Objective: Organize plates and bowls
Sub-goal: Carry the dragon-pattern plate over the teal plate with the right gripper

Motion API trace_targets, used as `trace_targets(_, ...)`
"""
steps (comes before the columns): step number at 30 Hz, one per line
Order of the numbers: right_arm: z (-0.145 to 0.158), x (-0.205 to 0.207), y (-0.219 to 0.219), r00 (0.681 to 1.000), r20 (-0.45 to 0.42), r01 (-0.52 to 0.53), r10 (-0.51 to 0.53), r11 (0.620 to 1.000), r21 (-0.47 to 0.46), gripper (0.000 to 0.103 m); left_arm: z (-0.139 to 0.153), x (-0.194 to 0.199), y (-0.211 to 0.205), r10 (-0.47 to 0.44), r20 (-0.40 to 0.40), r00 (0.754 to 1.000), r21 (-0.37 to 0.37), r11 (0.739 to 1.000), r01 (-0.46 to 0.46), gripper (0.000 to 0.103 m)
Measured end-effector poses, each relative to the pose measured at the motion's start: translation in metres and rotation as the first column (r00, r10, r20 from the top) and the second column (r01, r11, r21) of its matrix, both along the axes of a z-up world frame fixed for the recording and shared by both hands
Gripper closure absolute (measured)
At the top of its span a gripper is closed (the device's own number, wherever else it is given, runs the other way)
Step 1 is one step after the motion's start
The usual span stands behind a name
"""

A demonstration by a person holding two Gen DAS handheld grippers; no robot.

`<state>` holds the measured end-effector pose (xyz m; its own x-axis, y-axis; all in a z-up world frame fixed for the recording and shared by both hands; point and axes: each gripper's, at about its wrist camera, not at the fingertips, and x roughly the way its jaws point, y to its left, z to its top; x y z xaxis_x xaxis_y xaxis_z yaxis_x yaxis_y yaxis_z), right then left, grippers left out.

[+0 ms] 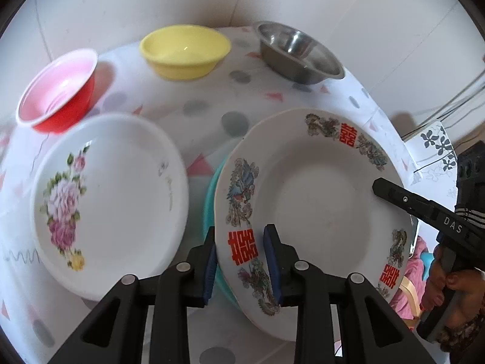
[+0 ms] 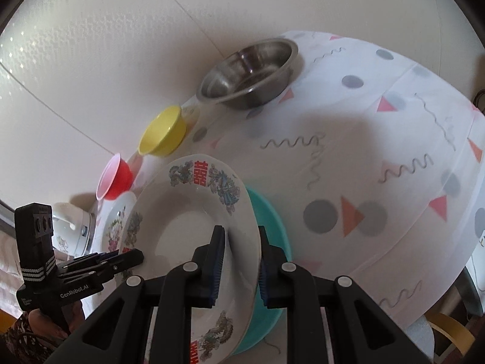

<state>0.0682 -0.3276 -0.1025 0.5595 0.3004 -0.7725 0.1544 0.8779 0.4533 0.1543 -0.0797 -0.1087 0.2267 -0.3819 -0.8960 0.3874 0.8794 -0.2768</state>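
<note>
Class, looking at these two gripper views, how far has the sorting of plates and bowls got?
Done: the dragon plate sits on the teal plate.
In hand: both the left gripper and right gripper straddle its rim.
Left: the floral plate lies apart, and the red bowl, yellow bowl and steel bowl stand unstacked.

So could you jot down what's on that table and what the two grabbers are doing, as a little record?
held: dragon plate, rim between both grippers' fingers
left gripper: straddles near rim
right gripper: straddles opposite rim
under it: teal plate
beside: floral plate
back row: red bowl, yellow bowl, steel bowl
surface: patterned tablecloth
</note>
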Motion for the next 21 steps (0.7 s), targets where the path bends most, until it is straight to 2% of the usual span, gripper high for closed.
trace_targets(21, -0.022, 0.014, 0.007, 0.998, -0.056, 0.003, -0.003, 1.0, -0.005, 0.08, -0.007, -0.002, -0.003, 0.027, 0.032, 0.999, 0.081, 0.996, -0.03, 0.073)
